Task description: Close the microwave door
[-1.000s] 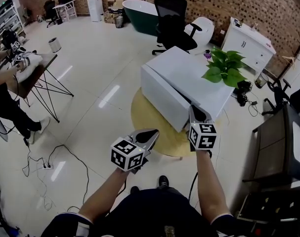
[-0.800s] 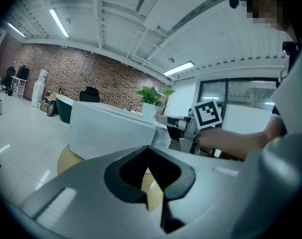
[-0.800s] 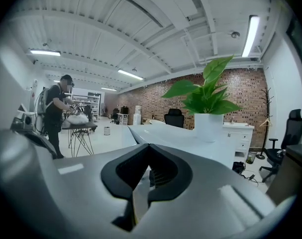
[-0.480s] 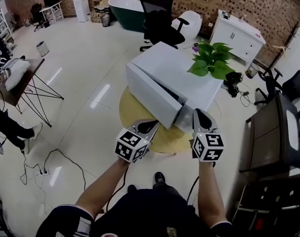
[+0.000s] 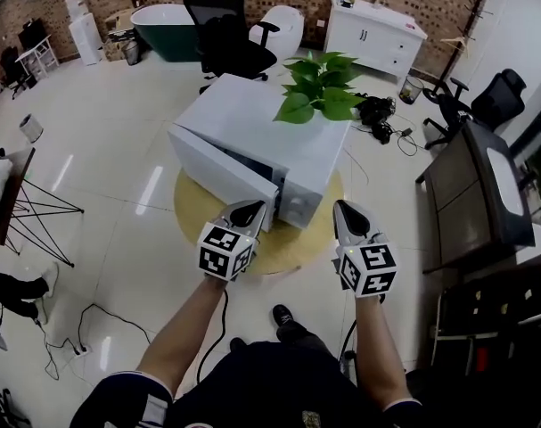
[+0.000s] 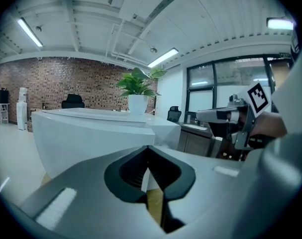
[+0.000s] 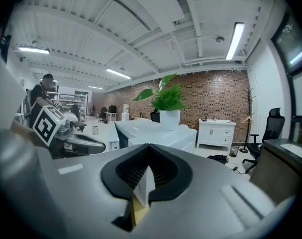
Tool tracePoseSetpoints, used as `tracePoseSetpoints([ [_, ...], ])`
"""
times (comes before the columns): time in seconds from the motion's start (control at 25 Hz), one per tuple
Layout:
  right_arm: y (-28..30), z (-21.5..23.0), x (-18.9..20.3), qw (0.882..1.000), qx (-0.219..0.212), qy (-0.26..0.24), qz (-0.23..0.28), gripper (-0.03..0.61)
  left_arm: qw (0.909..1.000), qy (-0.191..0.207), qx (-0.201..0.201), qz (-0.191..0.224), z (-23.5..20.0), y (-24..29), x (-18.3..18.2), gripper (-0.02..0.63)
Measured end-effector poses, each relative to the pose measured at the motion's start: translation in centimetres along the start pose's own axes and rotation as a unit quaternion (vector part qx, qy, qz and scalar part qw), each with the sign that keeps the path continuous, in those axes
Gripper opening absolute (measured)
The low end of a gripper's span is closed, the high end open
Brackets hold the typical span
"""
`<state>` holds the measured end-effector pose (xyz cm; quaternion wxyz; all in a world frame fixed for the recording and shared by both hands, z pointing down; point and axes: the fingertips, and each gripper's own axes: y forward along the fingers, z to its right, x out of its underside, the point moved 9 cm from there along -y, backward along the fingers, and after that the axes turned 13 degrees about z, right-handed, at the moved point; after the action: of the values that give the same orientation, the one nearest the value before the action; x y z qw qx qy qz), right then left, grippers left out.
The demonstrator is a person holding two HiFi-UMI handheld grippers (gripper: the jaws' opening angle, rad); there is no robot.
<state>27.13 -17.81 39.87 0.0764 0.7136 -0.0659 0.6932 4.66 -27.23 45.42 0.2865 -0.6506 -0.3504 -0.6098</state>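
Note:
A white microwave [image 5: 270, 123] stands on a round yellow table [image 5: 194, 214] with a potted plant [image 5: 319, 83] on top. Its door [image 5: 218, 169] hangs ajar, and a dark gap shows behind it. My left gripper [image 5: 250, 209] is shut and empty, with its tip just in front of the door's free edge. My right gripper [image 5: 343, 210] is shut and empty too, held off to the right of the microwave's front corner. In the left gripper view the microwave [image 6: 91, 133] fills the space ahead of the shut left gripper [image 6: 148, 151]. In the right gripper view the shut right gripper [image 7: 148, 148] points at the microwave [image 7: 155, 133].
A black office chair [image 5: 221, 20], a green bathtub [image 5: 168, 29] and a white cabinet [image 5: 377, 29] stand behind the table. A dark desk [image 5: 475, 185] is at the right. Cables [image 5: 101, 319] trail on the floor at the left, near a folding table [image 5: 12, 208].
The view has swung round toward the microwave's front. My right gripper has drawn away from the door to the right. My left gripper now sits at the door's free edge.

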Motion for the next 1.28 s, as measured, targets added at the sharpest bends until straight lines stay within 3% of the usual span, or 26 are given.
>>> tracePoseSetpoints([
  [0.16, -1.1, 0.2, -0.1, 1.000, -0.021, -0.007, 0.006, 0.002, 1.0000, -0.004, -0.002, -0.001, 0.0, 0.9, 0.1, 0.011],
  [1.28, -2.3, 4.1, 0.6, 0.999, -0.040, -0.006, -0.020, 0.002, 0.9998, 0.017, 0.005, -0.004, -0.6, 5.9, -0.7, 0.013],
])
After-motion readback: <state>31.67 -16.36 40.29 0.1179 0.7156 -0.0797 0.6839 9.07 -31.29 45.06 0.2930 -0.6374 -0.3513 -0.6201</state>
